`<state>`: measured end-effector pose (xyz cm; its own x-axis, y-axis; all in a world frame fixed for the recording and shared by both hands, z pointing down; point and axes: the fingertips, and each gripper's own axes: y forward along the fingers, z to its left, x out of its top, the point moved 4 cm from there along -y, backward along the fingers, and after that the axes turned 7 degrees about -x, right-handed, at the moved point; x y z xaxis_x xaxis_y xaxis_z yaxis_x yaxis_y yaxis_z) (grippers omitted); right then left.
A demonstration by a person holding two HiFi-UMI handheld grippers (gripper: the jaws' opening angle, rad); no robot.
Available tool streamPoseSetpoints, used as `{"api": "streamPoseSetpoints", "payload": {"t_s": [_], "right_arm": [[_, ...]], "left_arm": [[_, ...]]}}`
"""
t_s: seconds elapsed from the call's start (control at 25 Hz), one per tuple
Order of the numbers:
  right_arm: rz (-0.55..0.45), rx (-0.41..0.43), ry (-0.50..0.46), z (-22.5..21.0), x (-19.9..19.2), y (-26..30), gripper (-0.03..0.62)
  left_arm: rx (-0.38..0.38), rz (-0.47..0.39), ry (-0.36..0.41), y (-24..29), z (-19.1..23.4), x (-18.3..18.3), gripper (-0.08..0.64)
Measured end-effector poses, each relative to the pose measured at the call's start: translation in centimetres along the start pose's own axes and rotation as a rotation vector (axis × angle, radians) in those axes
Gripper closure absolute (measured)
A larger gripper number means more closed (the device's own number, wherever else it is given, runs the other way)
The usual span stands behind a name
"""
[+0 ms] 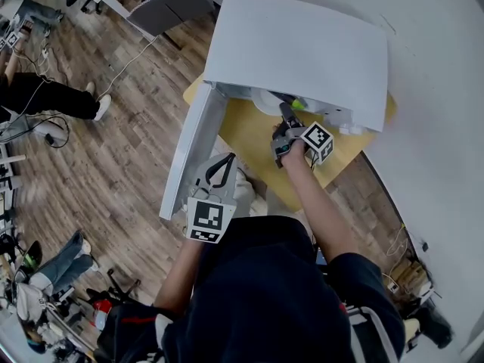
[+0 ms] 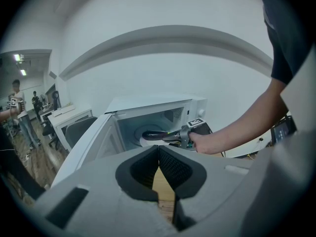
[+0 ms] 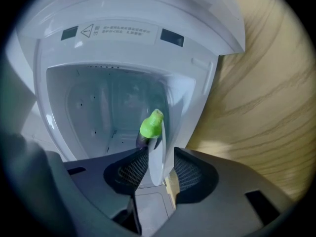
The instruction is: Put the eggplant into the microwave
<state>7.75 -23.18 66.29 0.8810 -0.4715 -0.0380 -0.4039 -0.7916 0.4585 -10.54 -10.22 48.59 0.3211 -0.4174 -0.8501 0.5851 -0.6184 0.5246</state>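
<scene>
One eggplant [image 3: 151, 124] lies inside the open microwave [image 1: 302, 51], right jaws wide, left jaws together

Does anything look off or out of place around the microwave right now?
Nothing stands out: the microwave stands on the table with its door open, the eggplant is inside, and nothing is spilled or damaged.

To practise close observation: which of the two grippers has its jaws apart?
The right gripper, at the microwave's opening; the left gripper, farther back, has jaws together.
</scene>
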Motion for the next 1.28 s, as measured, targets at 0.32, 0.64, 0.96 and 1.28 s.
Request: {"api": "streamPoseSetpoints", "payload": {"t_s": [0.32,0.64,0.96,1.28], "right_arm": [[0.005,-0.010,-0.035,-0.3,0.0,-0.8,0.436],[0.006,-0.043,-0.140,-0.3,0.2,-2.8,0.446],[0.023,-0.136,-0.507,0.6,-1.0,-4.1,0.543],[0.069,-0.220,-0.857,1.4,-2.1,-3.4,0.578]], "left_arm": [[-0.005,-0.001,0.000,0.3,-0.5,0.2,0.543],[-0.003,-0.001,-0.004,0.0,-0.5,-0.1,0.543],[-0.007,-0.010,0.002,0.3,-0.5,0.4,0.543],[-0.001,-0.009,-0.001,0.6,-0.5,0.5,0.543]]}}
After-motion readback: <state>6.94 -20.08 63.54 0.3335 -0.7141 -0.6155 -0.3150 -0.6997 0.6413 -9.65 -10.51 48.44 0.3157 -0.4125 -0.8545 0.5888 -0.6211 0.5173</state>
